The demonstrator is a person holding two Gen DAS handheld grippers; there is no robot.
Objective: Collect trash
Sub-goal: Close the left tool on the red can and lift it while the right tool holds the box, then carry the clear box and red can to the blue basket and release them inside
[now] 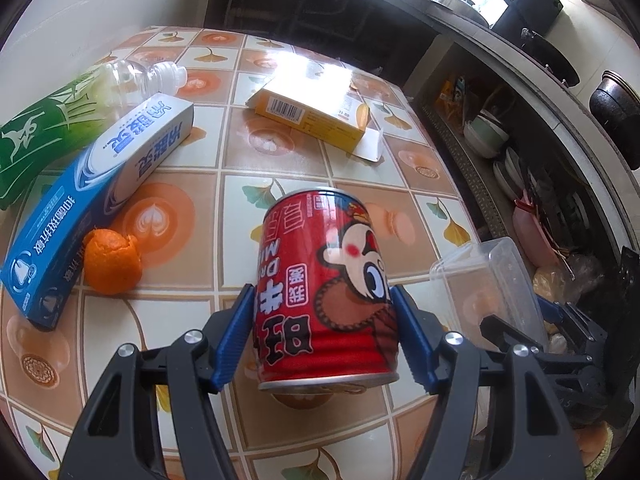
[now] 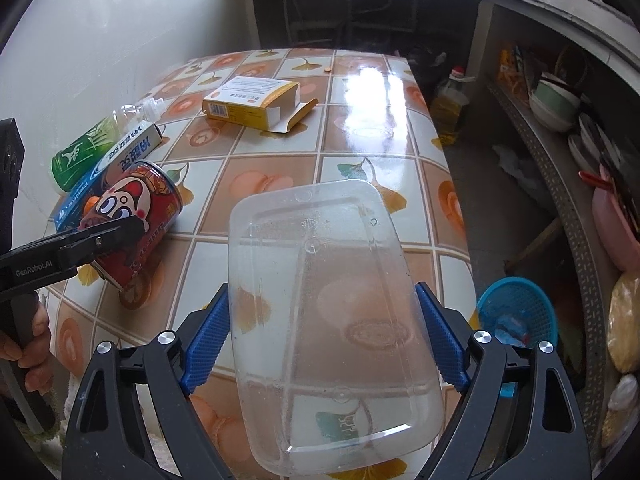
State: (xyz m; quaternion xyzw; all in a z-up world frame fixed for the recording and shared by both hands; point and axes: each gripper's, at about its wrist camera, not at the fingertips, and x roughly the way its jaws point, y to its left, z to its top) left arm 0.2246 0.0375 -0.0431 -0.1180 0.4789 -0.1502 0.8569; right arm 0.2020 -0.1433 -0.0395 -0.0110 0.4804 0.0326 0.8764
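With the left gripper (image 1: 324, 334) clamped on the can (image 1: 326, 292) and the right gripper (image 2: 322, 336) clamped across the clear tub (image 2: 332, 316), both lifted above the table (image 2: 360, 128), carry them level to the basket (image 2: 518, 312) without squeezing harder.

A red drink can (image 1: 326, 296) with a cartoon face is held tilted just above the tiled bench (image 1: 280, 160), and to its right a clear plastic container (image 2: 328, 312) is held upside down. Left of the can lie an orange peel (image 1: 113, 262), a blue toothpaste box (image 1: 96, 196) and a green-labelled bottle (image 1: 68, 116). Beyond the can lies a yellow carton (image 1: 308, 108), its end flap open.
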